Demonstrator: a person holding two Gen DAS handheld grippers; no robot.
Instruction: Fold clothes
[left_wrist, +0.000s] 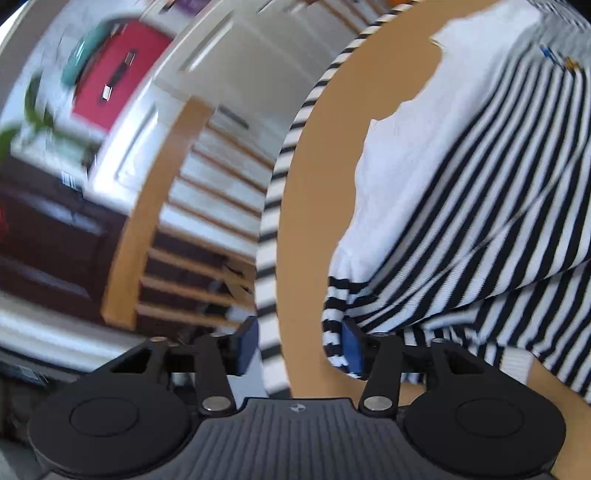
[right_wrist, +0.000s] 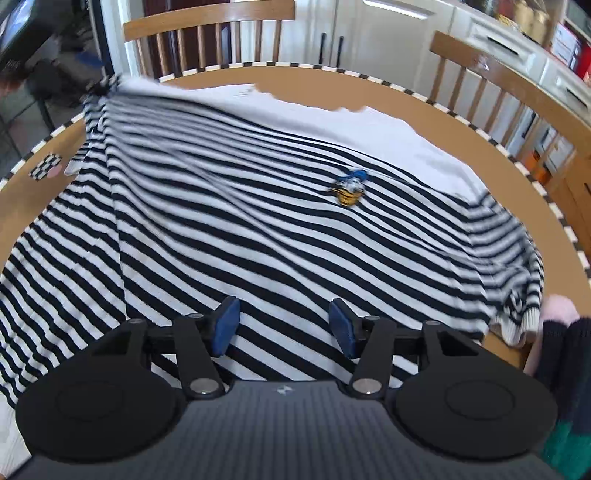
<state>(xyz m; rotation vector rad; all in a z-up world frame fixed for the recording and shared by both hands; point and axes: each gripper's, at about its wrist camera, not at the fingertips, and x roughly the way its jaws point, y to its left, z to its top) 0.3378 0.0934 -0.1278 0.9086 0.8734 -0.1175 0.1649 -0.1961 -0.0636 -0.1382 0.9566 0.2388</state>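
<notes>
A black-and-white striped sweater (right_wrist: 240, 206) with a white upper part and a small yellow and blue emblem (right_wrist: 349, 190) lies spread over a round wooden table (right_wrist: 461, 122). My right gripper (right_wrist: 282, 325) is open just above the sweater's near part, holding nothing. My left gripper (left_wrist: 299, 345) is open over the bare table (left_wrist: 314, 221), with its right pad beside the sweater's striped cuff (left_wrist: 334, 321); the sweater (left_wrist: 480, 203) fills the right of that view. The left wrist view is blurred.
The table has a striped rim (left_wrist: 273, 206). Wooden chairs (right_wrist: 207, 33) stand behind it, and another chair (left_wrist: 192, 221) shows in the left wrist view. White cabinets (right_wrist: 369, 33) line the back wall. A checkered marker (right_wrist: 46, 166) lies on the table's left.
</notes>
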